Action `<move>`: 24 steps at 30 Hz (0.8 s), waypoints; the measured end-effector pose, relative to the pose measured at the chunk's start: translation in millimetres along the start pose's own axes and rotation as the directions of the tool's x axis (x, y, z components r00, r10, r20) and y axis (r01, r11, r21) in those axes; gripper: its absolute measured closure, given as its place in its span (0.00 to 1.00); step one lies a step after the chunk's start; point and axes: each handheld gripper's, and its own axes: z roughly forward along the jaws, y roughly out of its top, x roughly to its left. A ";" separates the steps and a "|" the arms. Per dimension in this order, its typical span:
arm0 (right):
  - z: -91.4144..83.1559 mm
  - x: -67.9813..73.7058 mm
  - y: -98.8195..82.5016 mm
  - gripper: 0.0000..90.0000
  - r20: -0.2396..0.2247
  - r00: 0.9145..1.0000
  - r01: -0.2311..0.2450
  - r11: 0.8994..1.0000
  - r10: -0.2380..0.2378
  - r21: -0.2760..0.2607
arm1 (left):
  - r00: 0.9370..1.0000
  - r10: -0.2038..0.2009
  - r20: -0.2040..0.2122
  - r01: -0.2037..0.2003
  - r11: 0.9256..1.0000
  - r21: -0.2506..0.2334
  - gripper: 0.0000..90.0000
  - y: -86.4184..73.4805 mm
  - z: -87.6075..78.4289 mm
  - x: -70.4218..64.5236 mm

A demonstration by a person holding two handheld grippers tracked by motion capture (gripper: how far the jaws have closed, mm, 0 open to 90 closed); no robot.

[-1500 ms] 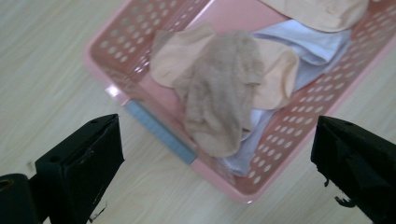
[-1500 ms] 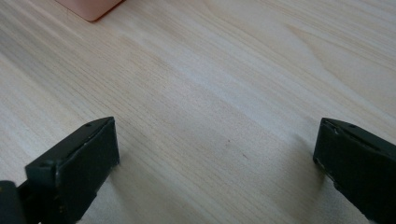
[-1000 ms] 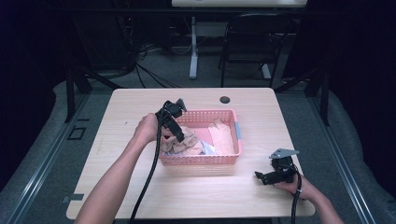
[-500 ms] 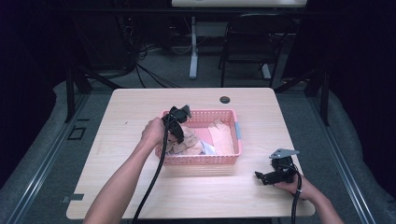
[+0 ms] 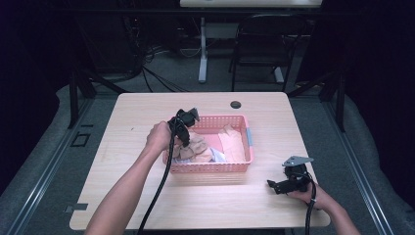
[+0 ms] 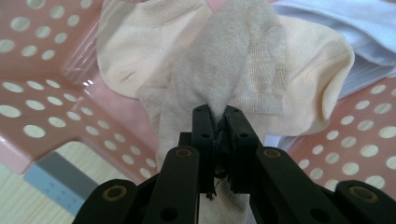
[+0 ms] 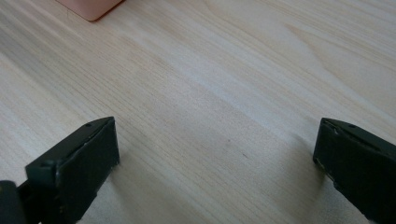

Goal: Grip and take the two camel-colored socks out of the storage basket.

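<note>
A pink perforated basket (image 5: 210,168) sits mid-table with several pale garments inside. My left gripper (image 5: 185,137) reaches into its left end, and its jaws have just been closing. In the left gripper view they (image 6: 219,116) are shut on a fold of a grey-beige sock (image 6: 233,60), which lies over a cream sock (image 6: 135,42) against the basket wall (image 6: 46,93). A white cloth (image 6: 355,28) lies beyond them. My right gripper (image 5: 275,186) rests low over bare table at the front right. Its jaws (image 7: 215,144) stand wide open with only wood between them.
A small black round cap (image 5: 236,104) sits in the table behind the basket. A black chair (image 5: 264,44) and a white desk leg (image 5: 202,54) stand beyond the far edge. The basket's corner (image 7: 91,7) lies ahead of the right gripper.
The left hand has edged slightly right and down into the basket, and its jaws have closed on the sock. The right hand has not moved.
</note>
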 end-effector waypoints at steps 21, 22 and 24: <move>-0.1 -0.1 0.0 0.00 -0.001 1.000 0.002 1.000 -0.002 0.001 | 1.000 0.020 -0.023 -0.021 0.999 -0.031 0.93 5.3 -43.5 -0.6; -0.3 0.0 0.0 0.00 0.001 1.000 0.000 1.000 0.000 0.005 | 1.000 0.023 -0.021 -0.024 0.999 -0.033 0.93 6.0 -48.6 0.0; -0.4 0.1 0.0 0.00 0.001 1.000 -0.001 1.000 0.001 0.006 | 0.999 0.025 -0.028 -0.026 0.999 -0.042 0.93 7.6 -58.3 0.5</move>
